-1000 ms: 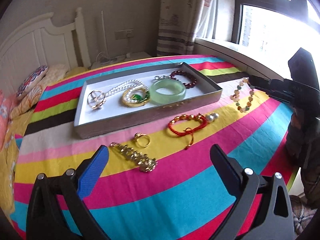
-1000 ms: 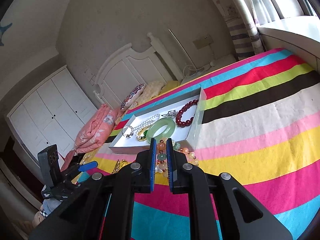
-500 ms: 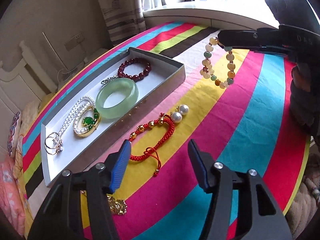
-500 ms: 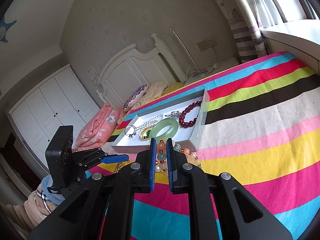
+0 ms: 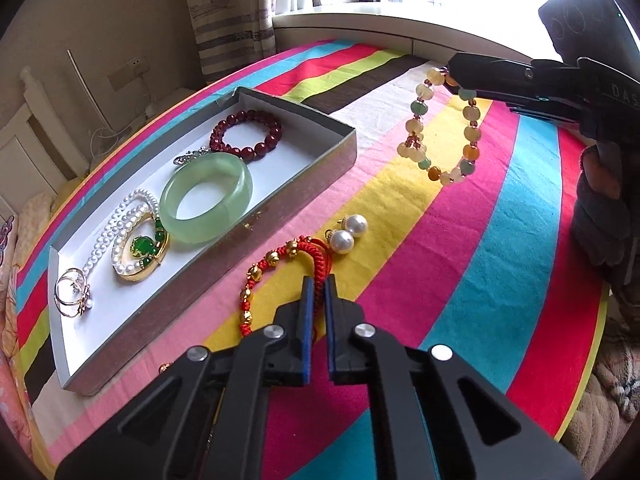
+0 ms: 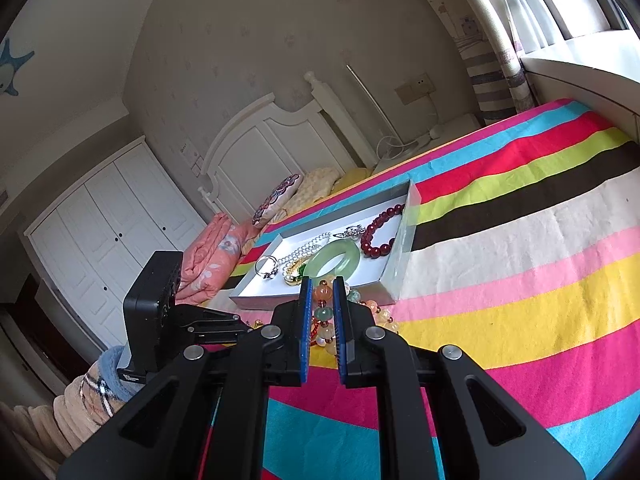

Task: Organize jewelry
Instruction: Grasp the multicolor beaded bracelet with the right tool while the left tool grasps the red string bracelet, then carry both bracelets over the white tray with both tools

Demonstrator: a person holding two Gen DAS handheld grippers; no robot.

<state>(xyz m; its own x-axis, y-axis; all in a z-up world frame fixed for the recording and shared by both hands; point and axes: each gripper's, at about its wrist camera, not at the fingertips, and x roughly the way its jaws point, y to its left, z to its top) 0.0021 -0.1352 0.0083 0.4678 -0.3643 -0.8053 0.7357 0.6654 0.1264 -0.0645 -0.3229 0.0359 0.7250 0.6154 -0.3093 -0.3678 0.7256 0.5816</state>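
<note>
Since a second ago our left tongs [image 5: 316, 284] have swung over from the gold chain to the red cord bracelet [image 5: 280, 276] and have just been closing from wide apart; their blue pads now pinch the cord at the bracelet's near edge, with the bracelet lying on the striped bedspread [image 5: 500, 240] just in front of the grey tray [image 5: 280, 200]. Our right tongs [image 6: 322, 304] have not shifted: they are clamped narrow on the pastel bead bracelet [image 5: 444, 128], which dangles clear of the bed, beyond the tray's right end. Two pearl earrings [image 5: 348, 234] lie just beside the red bracelet (nearly touching its gold beads). Inside the tray we see a dark red bead bracelet [image 5: 246, 130], a pale green bangle [image 5: 206, 200], a pearl necklace [image 5: 120, 232] with a gold and green pendant [image 5: 144, 254], and gold rings [image 5: 72, 292] at the left end.
</note>
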